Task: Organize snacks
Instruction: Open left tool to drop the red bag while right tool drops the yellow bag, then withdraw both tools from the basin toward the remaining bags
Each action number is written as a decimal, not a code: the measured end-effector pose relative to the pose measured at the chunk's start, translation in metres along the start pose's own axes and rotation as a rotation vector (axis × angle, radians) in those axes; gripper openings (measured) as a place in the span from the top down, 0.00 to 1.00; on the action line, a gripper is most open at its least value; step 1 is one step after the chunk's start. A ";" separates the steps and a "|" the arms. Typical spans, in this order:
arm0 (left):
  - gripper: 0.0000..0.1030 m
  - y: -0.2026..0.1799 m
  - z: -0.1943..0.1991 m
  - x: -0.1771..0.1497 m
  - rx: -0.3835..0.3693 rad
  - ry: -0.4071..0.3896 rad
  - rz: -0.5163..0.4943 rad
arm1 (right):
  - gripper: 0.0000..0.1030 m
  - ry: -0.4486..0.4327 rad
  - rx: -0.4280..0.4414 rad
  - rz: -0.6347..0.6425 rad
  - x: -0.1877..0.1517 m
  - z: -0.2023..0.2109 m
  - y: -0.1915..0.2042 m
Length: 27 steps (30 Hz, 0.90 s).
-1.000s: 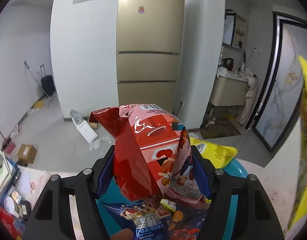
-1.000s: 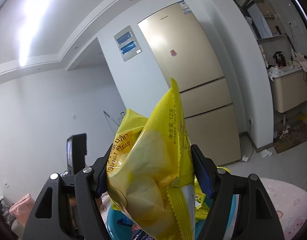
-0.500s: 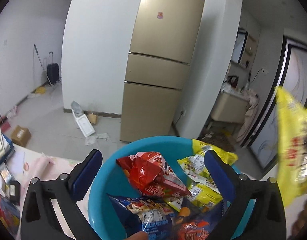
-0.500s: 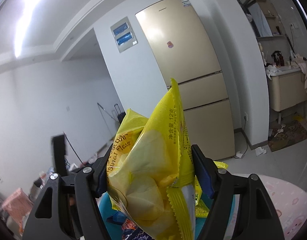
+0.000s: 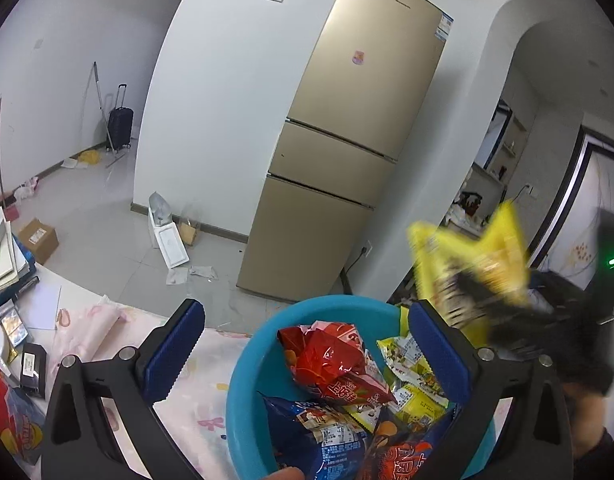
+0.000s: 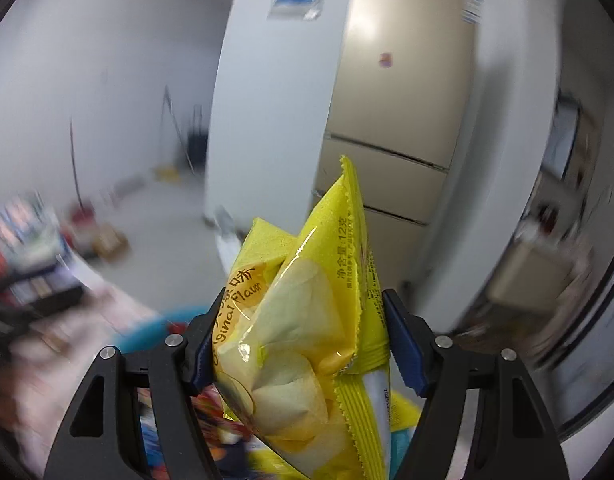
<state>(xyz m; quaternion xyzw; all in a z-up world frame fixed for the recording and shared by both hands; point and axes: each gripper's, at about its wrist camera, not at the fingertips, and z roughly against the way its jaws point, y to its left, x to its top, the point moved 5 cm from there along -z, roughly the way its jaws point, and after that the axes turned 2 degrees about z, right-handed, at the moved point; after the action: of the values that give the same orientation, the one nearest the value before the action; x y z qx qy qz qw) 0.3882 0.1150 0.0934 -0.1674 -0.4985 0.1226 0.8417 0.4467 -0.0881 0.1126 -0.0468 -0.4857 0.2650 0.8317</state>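
Observation:
A blue bowl (image 5: 243, 384) on the pink tablecloth holds several snack packs, with a red pack (image 5: 331, 360) on top and blue (image 5: 323, 436) and yellow packs (image 5: 411, 376) around it. My left gripper (image 5: 307, 356) hangs over the bowl, jaws wide open and empty. My right gripper (image 6: 299, 344) is shut on a yellow chip bag (image 6: 303, 328). The same yellow chip bag (image 5: 479, 264) shows blurred at the right of the left wrist view, above the bowl's far right rim. The blue bowl (image 6: 147, 336) shows blurred below the bag.
Pink tablecloth (image 5: 107, 320) covers the table. Books and boxes (image 5: 3, 264) pile at the left edge, a red snack pack (image 5: 7, 412) at the lower left. A gold fridge (image 5: 347, 152) and white wall stand beyond the table.
My left gripper opened and let the red pack drop into the bowl, then shifted left. My right gripper swung with the yellow bag toward the bowl, rolling as it went.

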 end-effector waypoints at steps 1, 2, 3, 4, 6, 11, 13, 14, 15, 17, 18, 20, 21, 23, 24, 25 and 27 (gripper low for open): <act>0.00 0.001 0.002 0.001 -0.002 -0.002 0.004 | 0.32 0.029 -0.020 0.050 -0.002 -0.012 0.007; 0.00 0.001 0.004 0.001 -0.003 -0.004 0.008 | 0.32 0.061 -0.030 0.095 -0.005 -0.026 0.015; 0.00 0.001 0.005 0.001 -0.004 -0.003 0.009 | 0.32 0.094 -0.027 0.133 -0.009 -0.038 0.022; 0.00 0.000 0.004 0.001 -0.006 -0.001 0.007 | 0.32 0.119 -0.021 0.159 -0.013 -0.048 0.029; 0.00 -0.002 0.004 0.001 -0.008 0.002 -0.002 | 0.32 0.163 -0.009 0.196 -0.018 -0.065 0.038; 0.00 -0.006 0.007 0.002 -0.019 0.005 -0.016 | 0.03 0.191 -0.024 0.255 -0.025 -0.074 0.046; 0.00 -0.007 0.008 0.002 -0.023 0.003 -0.015 | 0.02 0.171 0.019 0.205 -0.023 -0.065 0.040; 0.00 -0.008 0.008 0.003 -0.026 0.004 -0.013 | 0.01 0.159 0.037 0.170 -0.022 -0.059 0.035; 0.00 -0.009 0.008 0.003 -0.028 0.006 -0.012 | 0.00 0.142 0.042 0.145 -0.022 -0.053 0.031; 0.00 -0.013 0.012 0.005 -0.041 0.004 -0.014 | 0.00 0.098 0.038 0.107 -0.019 -0.034 0.021; 0.00 -0.015 0.014 0.006 -0.048 0.000 -0.017 | 0.00 0.074 0.038 0.088 -0.019 -0.023 0.015; 0.00 -0.023 0.024 0.008 -0.066 -0.029 -0.029 | 0.00 0.030 0.047 0.048 -0.017 -0.002 0.006; 0.00 -0.026 0.029 0.009 -0.072 -0.043 -0.033 | 0.00 0.000 0.058 0.023 -0.016 0.011 0.000; 0.00 -0.038 0.040 0.010 -0.095 -0.069 -0.052 | 0.00 -0.054 0.080 -0.022 -0.011 0.034 -0.008; 0.00 -0.044 0.044 0.010 -0.105 -0.071 -0.066 | 0.00 -0.086 0.091 -0.042 -0.011 0.050 -0.013; 0.00 -0.052 0.049 0.011 -0.115 -0.076 -0.088 | 0.00 -0.115 0.098 -0.058 -0.011 0.064 -0.017; 0.00 -0.068 0.063 0.012 -0.123 -0.102 -0.133 | 0.00 -0.164 0.106 -0.089 -0.011 0.090 -0.025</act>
<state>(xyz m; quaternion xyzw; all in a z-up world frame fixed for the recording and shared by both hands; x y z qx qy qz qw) 0.3407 0.0676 0.1588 -0.1787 -0.5573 0.0440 0.8097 0.3779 -0.1308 0.1595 0.0408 -0.5389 0.2558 0.8015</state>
